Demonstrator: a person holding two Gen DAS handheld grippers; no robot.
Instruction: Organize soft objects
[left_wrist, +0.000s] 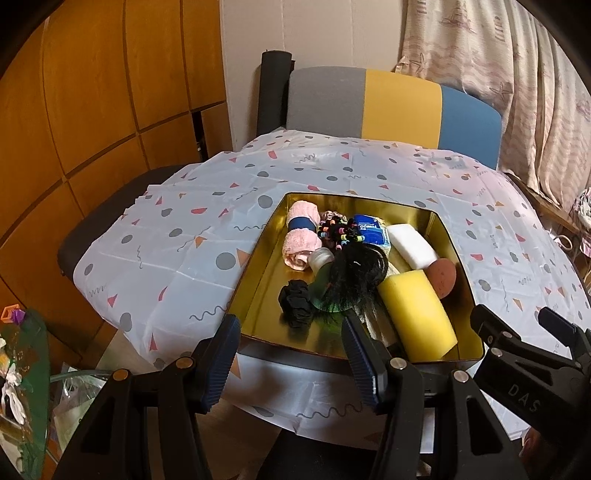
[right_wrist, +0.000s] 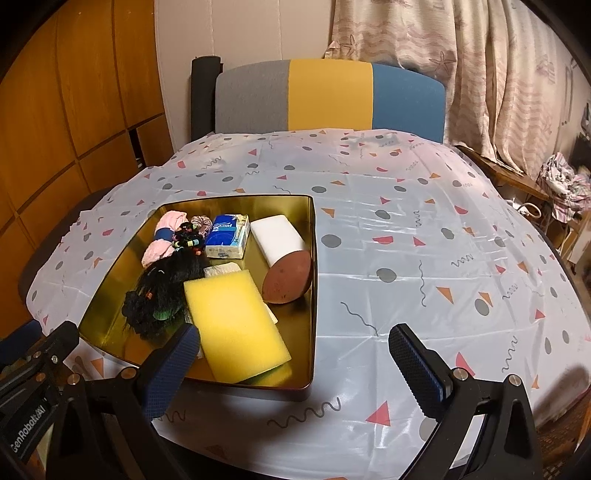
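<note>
Both grippers, left (left_wrist: 291, 354) and right (right_wrist: 295, 363), hover spread and empty; crowded tin (right_wrist: 314, 295) risks snagging hair (right_wrist: 166, 280).

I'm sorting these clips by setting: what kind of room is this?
Likely a home dining area: a table under a patterned plastic tablecloth, a tricolour upholstered chair, starfish-print curtains and wooden cabinet doors.

A green object (left_wrist: 325, 291) lies mostly hidden under the black hairpiece (left_wrist: 354, 269).
</note>
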